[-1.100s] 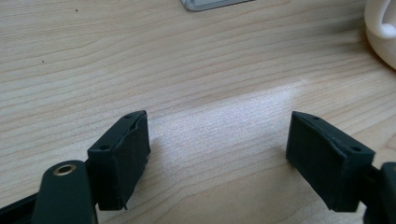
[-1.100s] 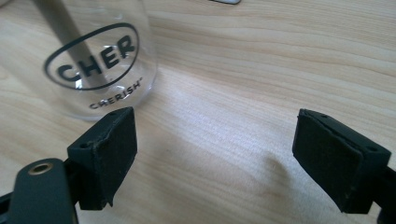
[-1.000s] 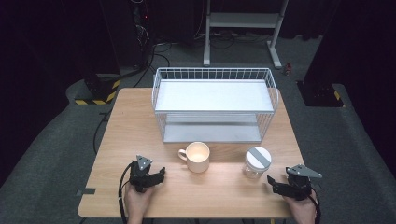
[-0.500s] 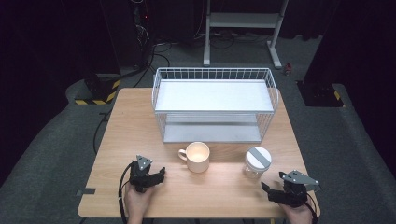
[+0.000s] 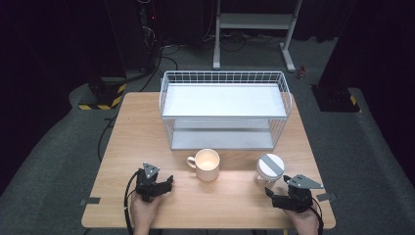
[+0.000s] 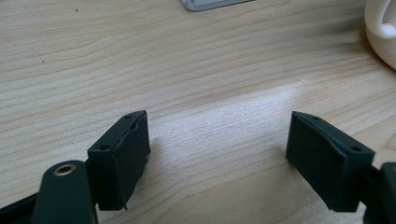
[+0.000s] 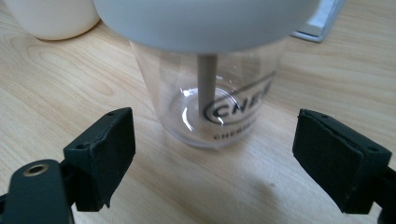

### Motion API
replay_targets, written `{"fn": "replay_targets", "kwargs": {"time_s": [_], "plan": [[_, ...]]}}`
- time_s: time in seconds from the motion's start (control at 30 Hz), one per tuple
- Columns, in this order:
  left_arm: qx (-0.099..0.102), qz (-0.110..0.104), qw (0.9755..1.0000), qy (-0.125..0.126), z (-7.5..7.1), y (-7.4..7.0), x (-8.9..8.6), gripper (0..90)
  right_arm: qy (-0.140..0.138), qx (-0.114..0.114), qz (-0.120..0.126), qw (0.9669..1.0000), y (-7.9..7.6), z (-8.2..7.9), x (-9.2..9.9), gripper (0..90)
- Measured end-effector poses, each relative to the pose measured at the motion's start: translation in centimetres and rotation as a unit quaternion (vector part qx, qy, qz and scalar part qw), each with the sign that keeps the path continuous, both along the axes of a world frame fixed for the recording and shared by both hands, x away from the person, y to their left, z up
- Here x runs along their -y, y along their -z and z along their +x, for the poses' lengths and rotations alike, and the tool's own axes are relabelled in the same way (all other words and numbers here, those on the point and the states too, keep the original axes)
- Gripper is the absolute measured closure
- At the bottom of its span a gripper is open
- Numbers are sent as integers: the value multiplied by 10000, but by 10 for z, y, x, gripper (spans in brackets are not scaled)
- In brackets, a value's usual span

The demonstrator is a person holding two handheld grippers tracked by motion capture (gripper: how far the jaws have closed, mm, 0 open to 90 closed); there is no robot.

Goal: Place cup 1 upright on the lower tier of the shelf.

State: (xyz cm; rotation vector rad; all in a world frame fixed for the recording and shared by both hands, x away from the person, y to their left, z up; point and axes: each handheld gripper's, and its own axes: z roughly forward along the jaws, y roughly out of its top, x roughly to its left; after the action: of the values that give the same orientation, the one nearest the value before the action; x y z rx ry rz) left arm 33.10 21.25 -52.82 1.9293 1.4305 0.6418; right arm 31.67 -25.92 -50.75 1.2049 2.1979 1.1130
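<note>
Overhead, the high view shows a wooden table (image 5: 147, 122) with a white wire rack (image 5: 224, 108) standing at its far middle. Just in front of the rack sits a cream mug (image 5: 207, 164), handle turned to the left, and to the right of the mug, near but apart from it, stands a clear plastic cup with a white lid (image 5: 269, 169). The left gripper (image 5: 164, 186) rests on the table to the left of the mug and a little nearer the person, held in a hand at the table's near edge. The right gripper (image 5: 272, 192) lies just in front of the lidded cup, its jaws pointing toward the cup's base

Next, the left gripper view: its two black jaws (image 6: 217, 154) stand well apart over bare wood, nothing between them. The mug (image 6: 383, 30) shows at the upper right edge, and a corner of the rack's base (image 6: 210, 3) at the top

Lastly, the right gripper view: the jaws (image 7: 215, 158) are spread wide, one to each side, and touch nothing. The lidded cup (image 7: 210, 105) stands upright on the table just beyond them, centred between the two pads, with dark lettering on its clear wall and a grey stem hanging inside from the lid. The mug (image 7: 51, 18) sits beyond the cup at the upper left, and the rack's base (image 7: 322, 23) at the upper right
</note>
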Motion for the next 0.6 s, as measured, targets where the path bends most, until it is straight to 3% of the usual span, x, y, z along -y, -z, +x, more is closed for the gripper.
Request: {"fn": "replay_targets", "kwargs": {"time_s": [0.6], "plan": [[8, -14, 10000, -12, 0, 0, 0, 217, -44, 203, 53, 9998, -6, 19, -16, 114]]}}
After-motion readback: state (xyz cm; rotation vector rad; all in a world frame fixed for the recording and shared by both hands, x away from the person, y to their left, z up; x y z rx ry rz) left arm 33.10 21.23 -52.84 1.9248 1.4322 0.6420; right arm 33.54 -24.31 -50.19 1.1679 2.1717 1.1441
